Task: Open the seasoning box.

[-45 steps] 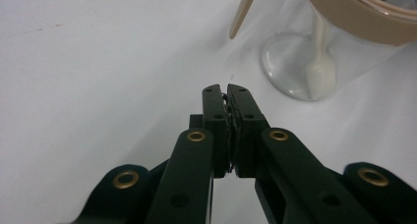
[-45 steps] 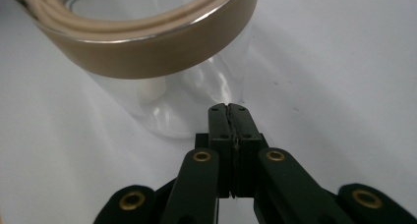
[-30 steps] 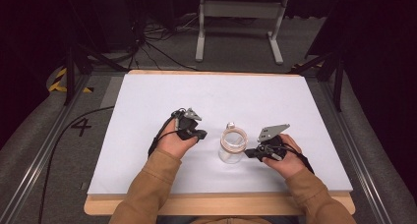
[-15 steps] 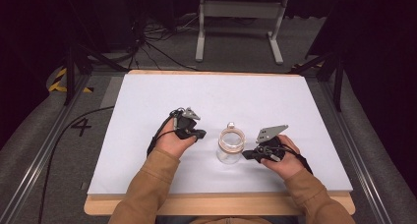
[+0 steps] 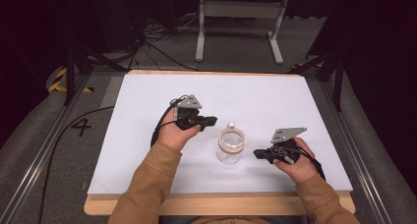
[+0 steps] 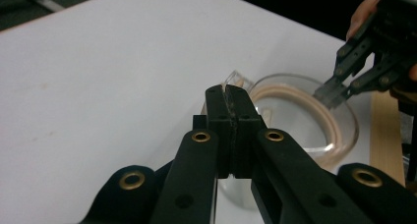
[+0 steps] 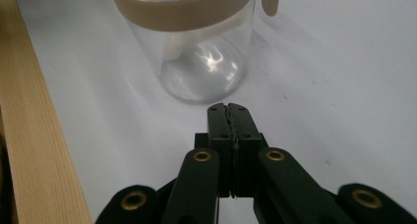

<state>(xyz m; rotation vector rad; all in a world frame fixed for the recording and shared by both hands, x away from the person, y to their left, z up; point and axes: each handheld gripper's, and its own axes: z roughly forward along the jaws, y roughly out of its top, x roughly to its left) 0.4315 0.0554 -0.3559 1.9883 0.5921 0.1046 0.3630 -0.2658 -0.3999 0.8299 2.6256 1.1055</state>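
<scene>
Looking down from the high view, I have the clear glass jar (image 5: 230, 146) standing upright on the white table (image 5: 147, 160), between my two grippers and a little nearer me than the left one. My left gripper (image 5: 211, 120) sits up and to the left of the jar, tips pointing toward it, held off the rim; through its own camera the left gripper (image 6: 229, 90) has both jaws pressed flat together with nothing between them, and the jar (image 6: 314, 130) lies just past and below the tips, its tan band round the mouth in plain sight. My right gripper (image 5: 256, 154) comes in from the jar's right, tips close to the glass wall but apart from it. Along its own jaws the right gripper (image 7: 228, 107) is also closed tight on nothing, low near the table, with the jar (image 7: 196, 52) straight ahead, just beyond the tips, and the table's wooden edge (image 7: 34, 150) off to the left
</scene>
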